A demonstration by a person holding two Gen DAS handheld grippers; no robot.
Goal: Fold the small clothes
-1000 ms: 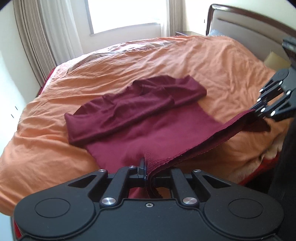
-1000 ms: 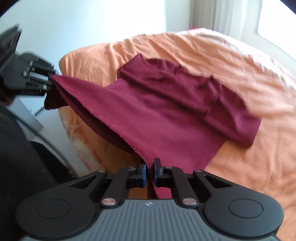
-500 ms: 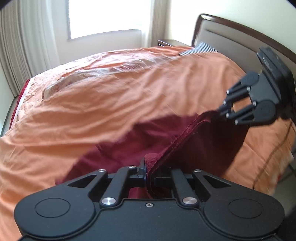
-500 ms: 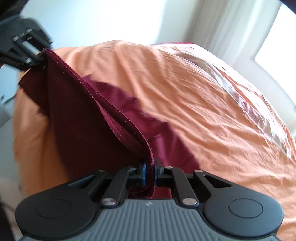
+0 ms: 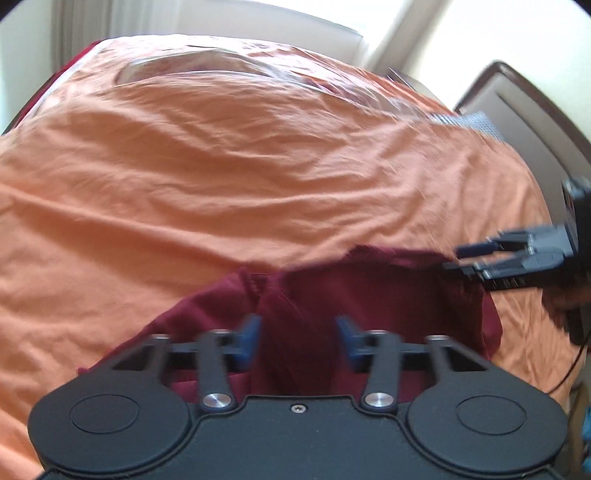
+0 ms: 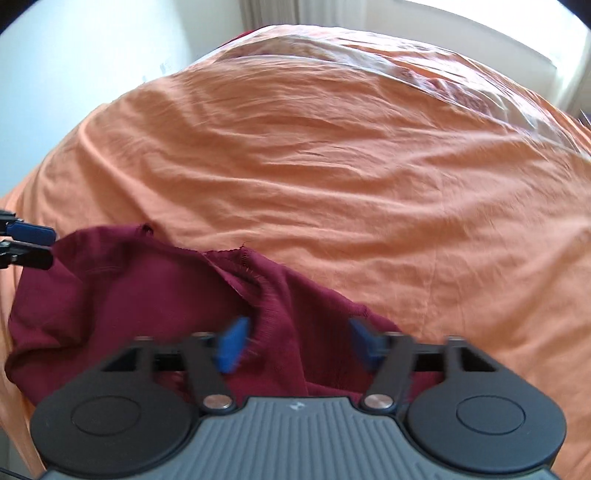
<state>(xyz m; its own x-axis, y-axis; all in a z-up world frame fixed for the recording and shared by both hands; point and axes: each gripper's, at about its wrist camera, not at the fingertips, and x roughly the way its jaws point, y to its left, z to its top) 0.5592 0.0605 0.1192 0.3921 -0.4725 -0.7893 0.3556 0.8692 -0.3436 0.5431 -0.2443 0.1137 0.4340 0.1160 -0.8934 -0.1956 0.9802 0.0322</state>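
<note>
A dark red garment (image 5: 369,302) lies folded over on the orange bedspread (image 5: 221,177), bunched with a raised ridge of hem. My left gripper (image 5: 299,341) hovers just over its near part, open, blue pads apart with cloth below and nothing pinched. In the right wrist view the same garment (image 6: 129,288) spreads to the left, and my right gripper (image 6: 295,343) stands open above its wrinkled hem. The right gripper (image 5: 469,260) shows at the right edge of the left wrist view, fingers parted at the garment's corner. The left gripper's fingers (image 6: 29,232) show at the left edge.
The orange bedspread (image 6: 332,166) covers the whole bed beyond the garment. A brown headboard (image 5: 535,122) stands at the right, a window (image 5: 314,11) and curtains behind the bed. A pale wall (image 6: 74,55) runs along the bed's left side.
Both grippers carried the held hem forward over the garment, lowered it onto the bed and opened, letting it go. The garment now lies doubled over.
</note>
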